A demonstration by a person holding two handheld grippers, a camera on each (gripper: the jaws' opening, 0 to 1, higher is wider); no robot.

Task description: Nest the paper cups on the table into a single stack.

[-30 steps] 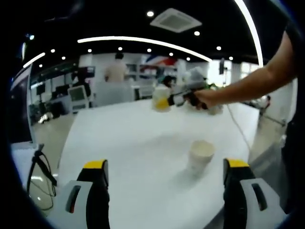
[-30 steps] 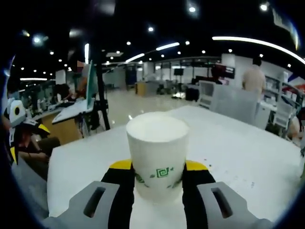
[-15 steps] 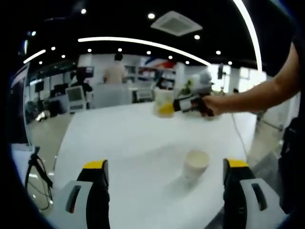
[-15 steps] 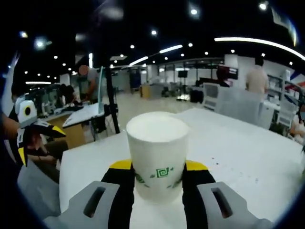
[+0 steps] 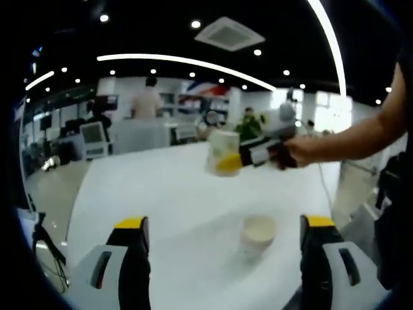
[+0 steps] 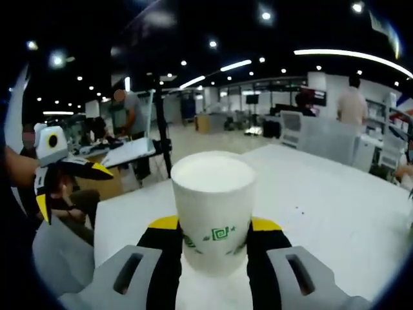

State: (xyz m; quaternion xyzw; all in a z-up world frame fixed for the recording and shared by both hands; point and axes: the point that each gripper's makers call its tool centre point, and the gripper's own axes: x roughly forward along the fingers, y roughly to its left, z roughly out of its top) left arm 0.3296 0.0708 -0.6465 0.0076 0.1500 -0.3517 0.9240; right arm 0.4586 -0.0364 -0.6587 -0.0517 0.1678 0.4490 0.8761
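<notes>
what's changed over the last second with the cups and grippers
The right gripper, still shut on its paper cup, has carried it across the white table toward the cup standing there, seen from the left gripper view. Nothing was grasped or released. The standing cup stays upright on the table; the left gripper stays open and empty.

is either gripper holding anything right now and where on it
The right gripper clamps a paper cup by its lower sides. The left gripper is open, holding nothing.
</notes>
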